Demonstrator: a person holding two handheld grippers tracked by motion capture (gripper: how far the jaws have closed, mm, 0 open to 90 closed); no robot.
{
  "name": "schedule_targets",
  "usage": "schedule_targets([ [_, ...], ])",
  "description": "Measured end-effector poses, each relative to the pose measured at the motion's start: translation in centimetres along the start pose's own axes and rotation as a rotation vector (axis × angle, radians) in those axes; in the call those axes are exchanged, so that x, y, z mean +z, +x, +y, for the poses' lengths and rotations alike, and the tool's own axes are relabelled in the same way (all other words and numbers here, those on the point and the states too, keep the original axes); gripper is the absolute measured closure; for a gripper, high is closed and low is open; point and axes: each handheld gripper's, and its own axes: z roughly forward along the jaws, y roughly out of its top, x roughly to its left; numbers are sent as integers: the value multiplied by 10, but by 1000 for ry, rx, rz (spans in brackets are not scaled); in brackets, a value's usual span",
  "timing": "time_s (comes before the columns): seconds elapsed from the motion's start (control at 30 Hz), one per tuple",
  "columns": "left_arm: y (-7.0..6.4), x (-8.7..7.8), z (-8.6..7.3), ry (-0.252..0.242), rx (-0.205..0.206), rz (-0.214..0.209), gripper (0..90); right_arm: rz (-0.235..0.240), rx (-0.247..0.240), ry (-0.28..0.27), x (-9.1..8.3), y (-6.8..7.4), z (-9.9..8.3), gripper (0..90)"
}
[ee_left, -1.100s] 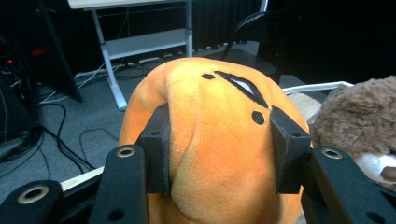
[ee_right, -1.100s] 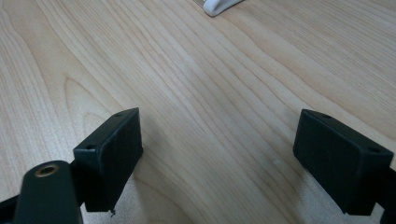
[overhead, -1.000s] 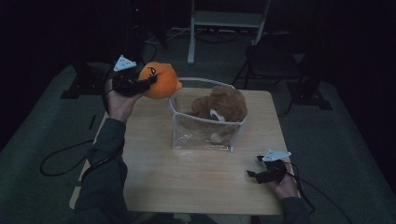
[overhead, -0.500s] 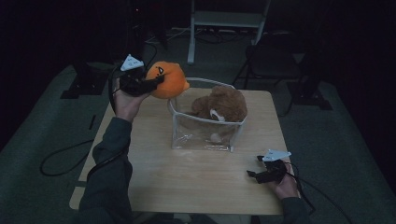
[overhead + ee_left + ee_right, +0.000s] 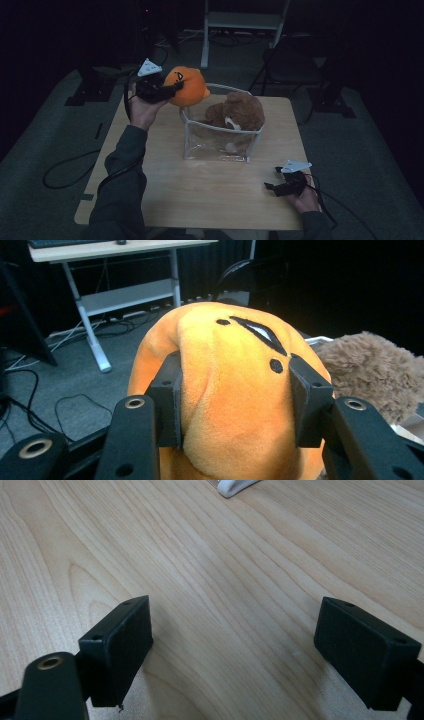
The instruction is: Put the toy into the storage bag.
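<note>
Two plush toys noted. High view: left gripper [image 5: 167, 90] holds orange plush [image 5: 189, 87] aloft, just over near-left rim of clear bin [image 5: 216, 146]; brown bear [image 5: 238, 112] already inside bin. Right gripper [image 5: 285, 181] rests on table [image 5: 200, 190], well apart from bin.

Left gripper view: jaws clamped on orange plush [image 5: 235, 390], squeezing it; bear [image 5: 372, 375] beyond.

Right gripper view: jaws apart, nothing between, over bare tabletop [image 5: 210, 565].

Risk: bear takes much of bin, so plush may catch rim or tip the light bin on release. Room: open table on bin's near side.
</note>
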Motion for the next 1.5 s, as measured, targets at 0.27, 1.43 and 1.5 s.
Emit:
schedule_targets([
  [0.27, -6, 4, 0, 1, 11, -16, 514, 0, 0, 0, 0, 0, 0, 149],
  [1.43, -36, 23, -8, 41, 61, -80, 513, 0, 0, 0, 0, 0, 0, 149],
  [1.5, -37, 23, -8, 41, 63, -83, 513, 0, 0, 0, 0, 0, 0, 149],
])
